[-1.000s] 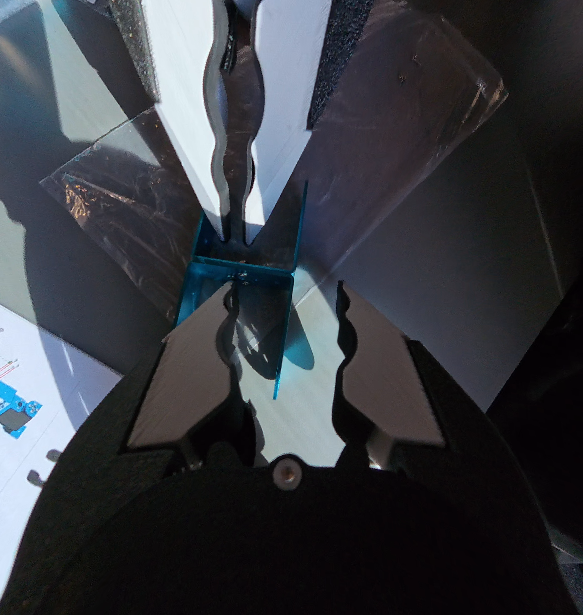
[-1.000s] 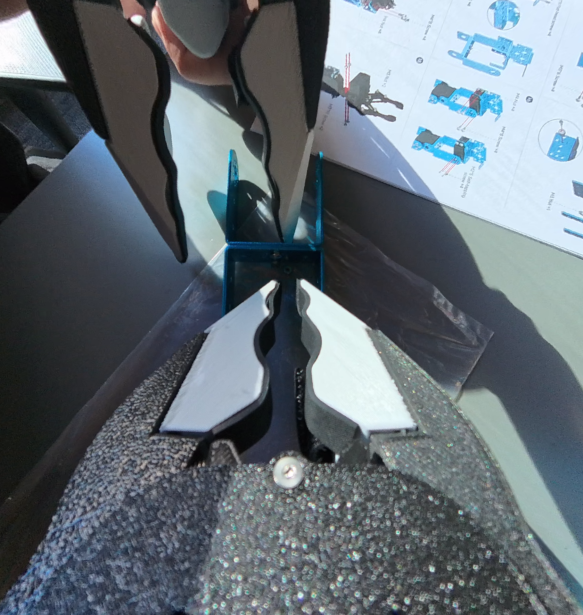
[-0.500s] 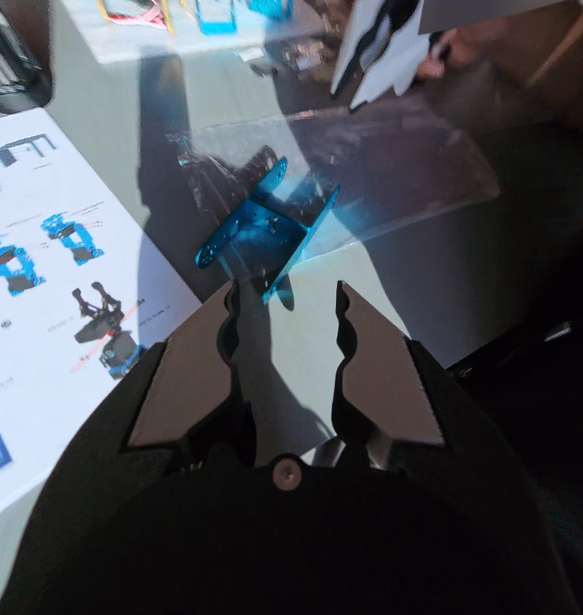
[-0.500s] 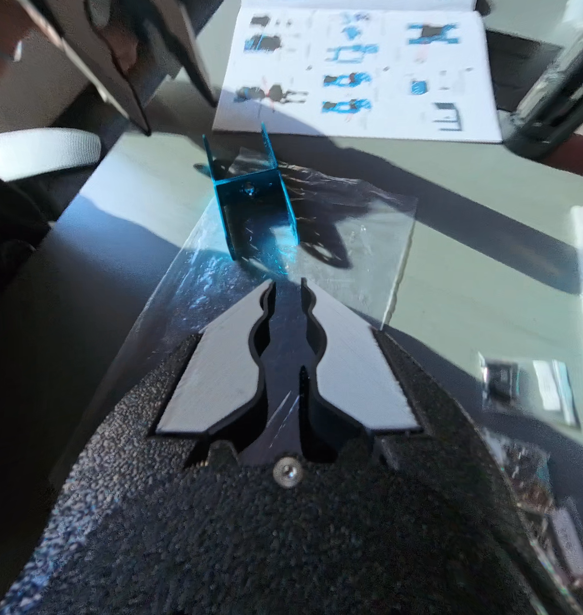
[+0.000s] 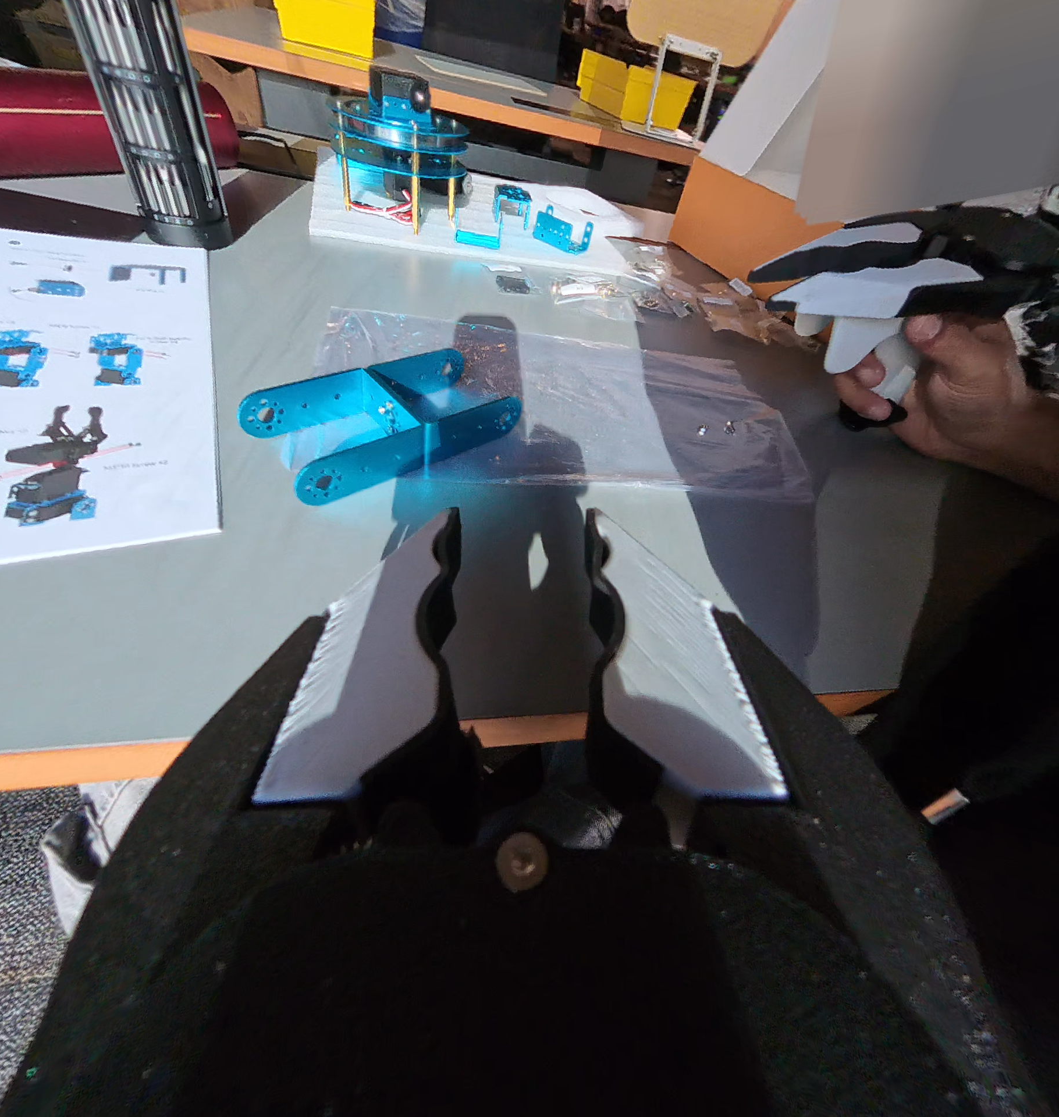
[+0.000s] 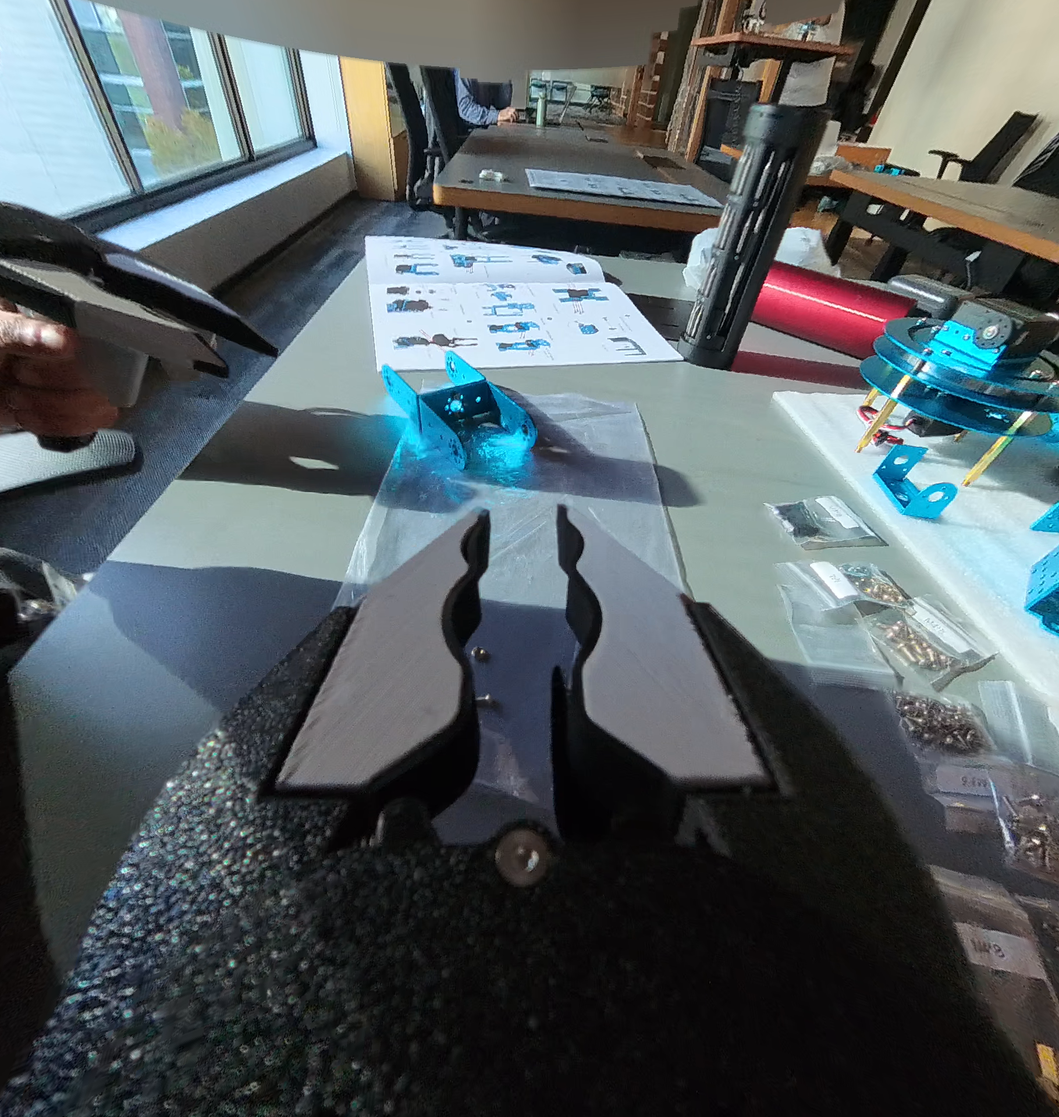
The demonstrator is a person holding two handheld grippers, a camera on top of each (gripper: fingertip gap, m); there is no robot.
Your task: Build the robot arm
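A grey patch covered the upper right of the left wrist view and the top of the right wrist view, hiding whatever lay behind. The small clear bags of screws (image 6: 896, 622) along the right side of the grey tabletop (image 5: 122, 634) ran out of frame and were too fine to tell apart. Two tiny screws (image 5: 714, 429) lay on the clear plastic sheet (image 5: 605, 411), hard to make out. The blue anodised metal bracket (image 5: 376, 417), two U-shaped pieces joined back to back with round perforated ends, lay flat near the middle of the tabletop, half on the left end of the plastic sheet and just beside the white illustrated instruction sheet (image 5: 86, 393) toward the left edge. The left gripper (image 5: 521, 520), black with pale wavy fingers, hung above the near edge of the tabletop with its jaws wide apart and nothing between them. The right gripper (image 6: 522, 517) hovered over the near end of the plastic sheet, its jaws narrowly parted and empty, apart from the bracket. In the left wrist view a hand (image 5: 962, 387) gripped the right gripper's white handle at the right edge. At the far edge stood a blue round-plated robot base (image 5: 397, 139) on a white foam pad (image 5: 394, 233), a black mesh cylinder (image 5: 152, 115) and loose blue brackets (image 5: 557, 233).
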